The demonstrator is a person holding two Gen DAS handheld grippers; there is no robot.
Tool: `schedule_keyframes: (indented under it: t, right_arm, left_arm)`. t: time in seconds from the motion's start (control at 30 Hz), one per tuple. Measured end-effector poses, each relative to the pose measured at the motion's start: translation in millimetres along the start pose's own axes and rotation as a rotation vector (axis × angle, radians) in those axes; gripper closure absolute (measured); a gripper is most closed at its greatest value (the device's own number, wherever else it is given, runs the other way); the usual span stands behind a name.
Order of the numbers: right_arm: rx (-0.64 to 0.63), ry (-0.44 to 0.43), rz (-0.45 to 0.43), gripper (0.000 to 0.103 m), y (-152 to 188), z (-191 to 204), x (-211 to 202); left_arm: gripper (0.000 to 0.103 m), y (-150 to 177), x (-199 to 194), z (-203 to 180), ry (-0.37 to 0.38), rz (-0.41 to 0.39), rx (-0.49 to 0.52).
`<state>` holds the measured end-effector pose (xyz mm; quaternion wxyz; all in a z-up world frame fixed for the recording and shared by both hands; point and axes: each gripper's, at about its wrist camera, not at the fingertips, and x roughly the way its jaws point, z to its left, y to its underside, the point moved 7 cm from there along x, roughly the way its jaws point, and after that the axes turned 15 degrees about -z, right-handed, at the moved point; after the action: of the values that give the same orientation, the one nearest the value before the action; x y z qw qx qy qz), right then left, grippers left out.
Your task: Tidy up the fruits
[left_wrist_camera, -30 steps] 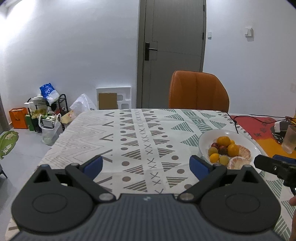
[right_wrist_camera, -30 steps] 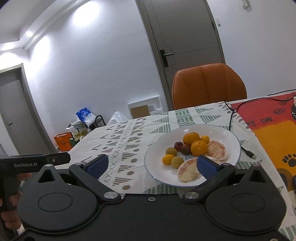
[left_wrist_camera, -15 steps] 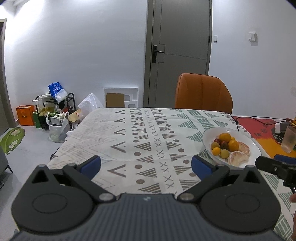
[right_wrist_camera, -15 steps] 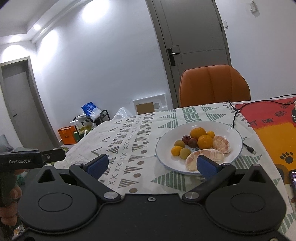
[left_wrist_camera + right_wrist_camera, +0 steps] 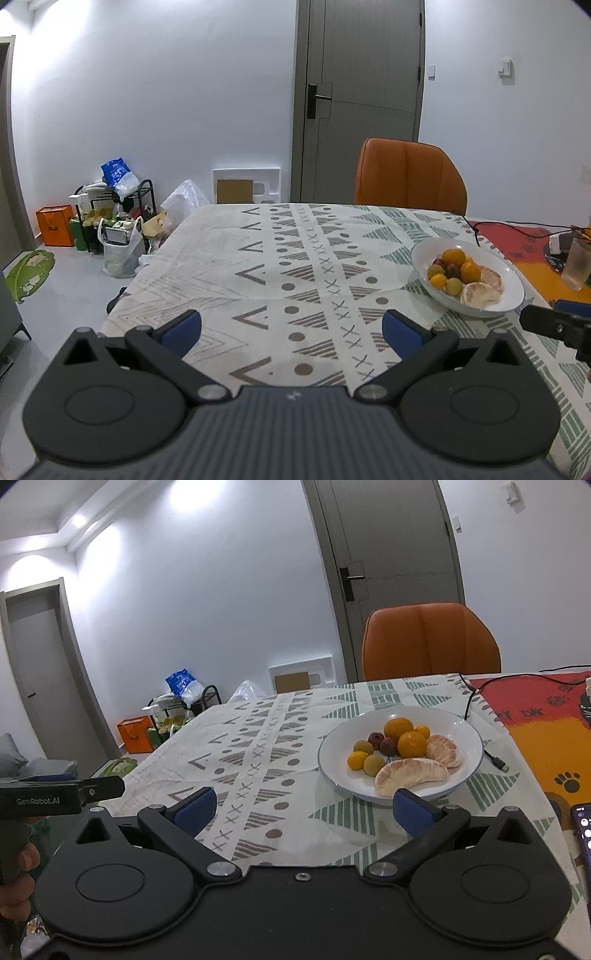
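1. Left gripper (image 5: pixel 291 328): jaws wide apart, nothing btwn them, held over patterned tablecloth (image 5: pixel 280 258).
2. Right gripper (image 5: pixel 303 806): jaws wide apart, empty, just short of plate's near rim.
3. White plate (image 5: pixel 469 734) on the cloth w/ the fruits: oranges (image 5: pixel 410 744), small green & dark ones, two peeled pomelo pieces (image 5: pixel 410 771).
4. Orange chair (image 5: pixel 430 642) behind table.

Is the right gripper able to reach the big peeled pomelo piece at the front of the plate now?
Probably yes. The right gripper is open, and the pomelo piece lies at the near rim of the plate, with only bare tablecloth between them.
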<state>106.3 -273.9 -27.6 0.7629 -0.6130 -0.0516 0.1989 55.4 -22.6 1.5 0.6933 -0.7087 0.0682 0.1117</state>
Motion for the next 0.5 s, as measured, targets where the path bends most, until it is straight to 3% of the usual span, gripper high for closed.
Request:
schedule_keyframes:
  t: [0.5]
  right_arm:
    - [-0.002,-0.001,0.055,0.0,14.3,4.9,7.5]
  left_arm:
    - [0.0,4.5,-3.2,-0.8,0.027,0.011,0.004]
